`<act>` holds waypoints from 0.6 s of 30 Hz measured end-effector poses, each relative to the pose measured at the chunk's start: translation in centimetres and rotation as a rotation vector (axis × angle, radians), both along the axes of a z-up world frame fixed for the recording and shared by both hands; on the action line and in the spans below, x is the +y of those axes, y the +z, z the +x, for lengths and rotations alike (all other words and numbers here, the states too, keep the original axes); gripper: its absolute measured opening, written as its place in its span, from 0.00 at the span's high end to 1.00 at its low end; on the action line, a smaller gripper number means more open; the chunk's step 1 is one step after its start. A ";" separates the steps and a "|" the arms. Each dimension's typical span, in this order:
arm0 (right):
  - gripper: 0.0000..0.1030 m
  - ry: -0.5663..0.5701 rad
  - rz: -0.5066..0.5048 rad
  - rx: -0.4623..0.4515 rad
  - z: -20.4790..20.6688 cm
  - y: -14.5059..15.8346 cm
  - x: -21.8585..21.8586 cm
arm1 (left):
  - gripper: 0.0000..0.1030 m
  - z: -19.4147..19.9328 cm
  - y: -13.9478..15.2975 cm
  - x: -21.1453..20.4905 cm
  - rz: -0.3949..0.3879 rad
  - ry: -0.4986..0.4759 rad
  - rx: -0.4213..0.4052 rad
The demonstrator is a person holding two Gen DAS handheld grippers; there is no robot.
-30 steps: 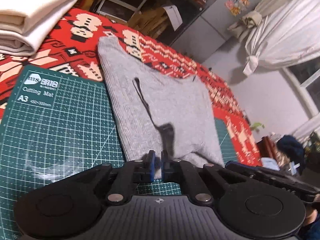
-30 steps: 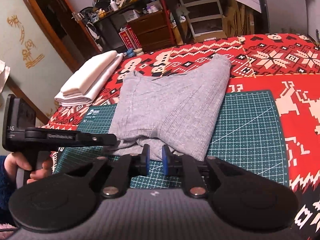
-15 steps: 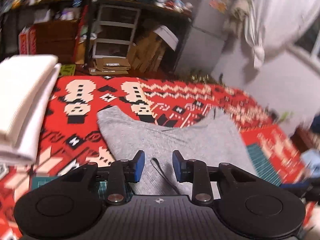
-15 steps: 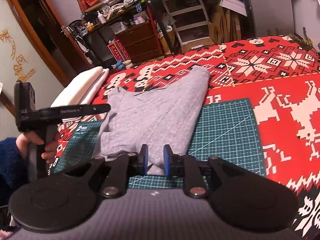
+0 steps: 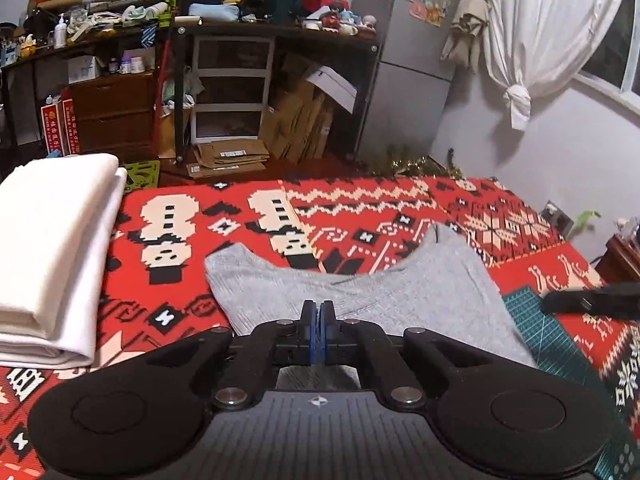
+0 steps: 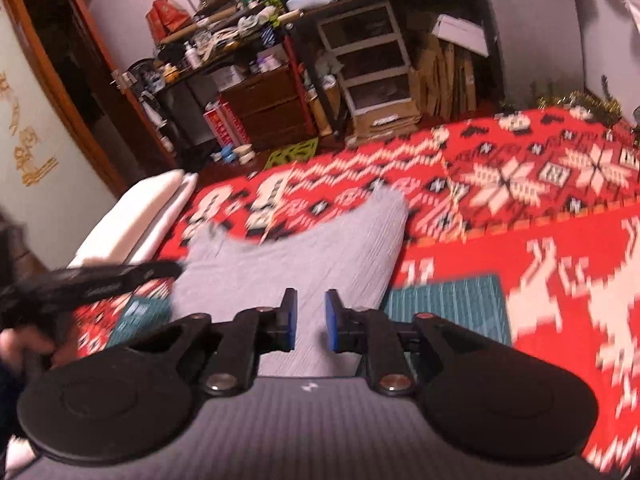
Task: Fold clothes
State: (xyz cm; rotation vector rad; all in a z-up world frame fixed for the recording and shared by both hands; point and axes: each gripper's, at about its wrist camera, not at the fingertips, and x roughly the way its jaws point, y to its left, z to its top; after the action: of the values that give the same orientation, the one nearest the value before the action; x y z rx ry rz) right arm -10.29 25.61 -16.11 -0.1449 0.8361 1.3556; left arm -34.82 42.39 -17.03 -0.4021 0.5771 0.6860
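A folded grey ribbed garment (image 5: 400,292) lies flat on the red patterned blanket (image 5: 360,216), its near part on a green cutting mat (image 5: 532,320). My left gripper (image 5: 319,320) is shut, blue pads pressed together over the garment's near edge. No cloth shows between them. In the blurred right wrist view the right gripper (image 6: 311,320) stands open above the same grey garment (image 6: 312,256), with nothing between its fingers. The left gripper's black body (image 6: 100,280) and a hand (image 6: 24,344) sit at the garment's left.
A stack of folded white cloth (image 5: 52,248) rests on the blanket's left side, also visible as the white stack (image 6: 136,216). The right gripper's black tip (image 5: 592,302) pokes in from the right. Shelves, drawers and cardboard stand beyond the bed's far edge.
The left gripper let go of the garment's near edge, opened, rose and tilted up, then shut again. The right gripper opened wider and moved forward over the garment.
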 end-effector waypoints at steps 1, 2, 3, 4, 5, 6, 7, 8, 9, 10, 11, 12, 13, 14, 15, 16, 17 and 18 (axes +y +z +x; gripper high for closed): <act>0.93 -0.009 -0.001 -0.010 0.4 0.1 0.9 | 0.98 0.0 0.0 0.1 -0.003 0.002 0.004; 0.93 -0.019 -0.003 -0.018 0.7 0.1 1.9 | 0.98 0.0 -0.1 0.3 -0.007 0.004 0.008; 0.93 -0.028 -0.006 -0.022 1.2 0.0 2.9 | 0.98 0.0 -0.2 0.5 -0.013 0.008 0.015; 0.93 -0.040 -0.016 -0.025 1.7 -0.3 3.9 | 0.98 0.0 -0.4 0.6 -0.019 0.014 0.023; 0.93 -0.056 -0.032 -0.030 2.2 -0.6 4.9 | 0.98 0.0 -0.6 0.8 -0.026 0.020 0.028; 0.93 -0.073 -0.051 -0.032 2.8 -1.1 5.8 | 0.98 -0.1 -0.8 0.9 -0.035 0.024 0.032; 0.93 -0.084 -0.067 -0.031 3.3 -1.7 6.5 | 0.98 -0.2 -1.0 1.1 -0.042 0.027 0.037; 0.93 -0.091 -0.079 -0.028 3.7 -2.1 7.0 | 0.98 -0.2 -1.3 1.2 -0.048 0.029 0.041; 0.93 -0.097 -0.092 -0.024 4.1 -2.6 7.5 | 0.98 -0.2 -1.5 1.3 -0.055 0.030 0.048; 0.93 -0.097 -0.107 -0.025 4.3 -3.1 7.9 | 0.98 -0.1 -1.8 1.4 -0.062 0.029 0.056; 0.93 -0.090 -0.125 -0.030 4.3 -3.5 8.2 | 0.98 -0.2 -2.0 1.5 -0.068 0.030 0.060; 0.93 -0.084 -0.142 -0.035 4.4 -4.0 8.5 | 0.98 -0.2 -2.2 1.6 -0.075 0.032 0.060; 0.94 -0.078 -0.151 -0.043 4.4 -4.3 8.7 | 0.98 -0.3 -2.4 1.8 -0.084 0.035 0.058; 0.94 -0.071 -0.151 -0.054 4.3 -4.5 8.7 | 0.98 -0.3 -2.5 1.9 -0.093 0.038 0.053; 0.94 -0.070 -0.153 -0.057 4.3 -4.6 8.7 | 0.98 -0.4 -2.6 2.1 -0.101 0.039 0.046; 0.92 -0.075 -0.153 -0.060 4.2 -4.4 8.7 | 0.98 -0.4 -2.6 2.2 -0.107 0.040 0.040; 0.92 -0.082 -0.150 -0.067 4.1 -4.1 8.5 | 0.98 -0.4 -2.6 2.2 -0.113 0.041 0.035; 0.92 -0.080 -0.142 -0.069 3.8 -3.7 8.3 | 0.98 -0.4 -2.6 2.3 -0.120 0.043 0.030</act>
State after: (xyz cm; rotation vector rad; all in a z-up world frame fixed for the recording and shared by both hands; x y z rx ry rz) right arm -6.47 33.91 -19.81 -0.2653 0.8710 1.2093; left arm -35.26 44.69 -19.64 -0.5183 0.6417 0.7015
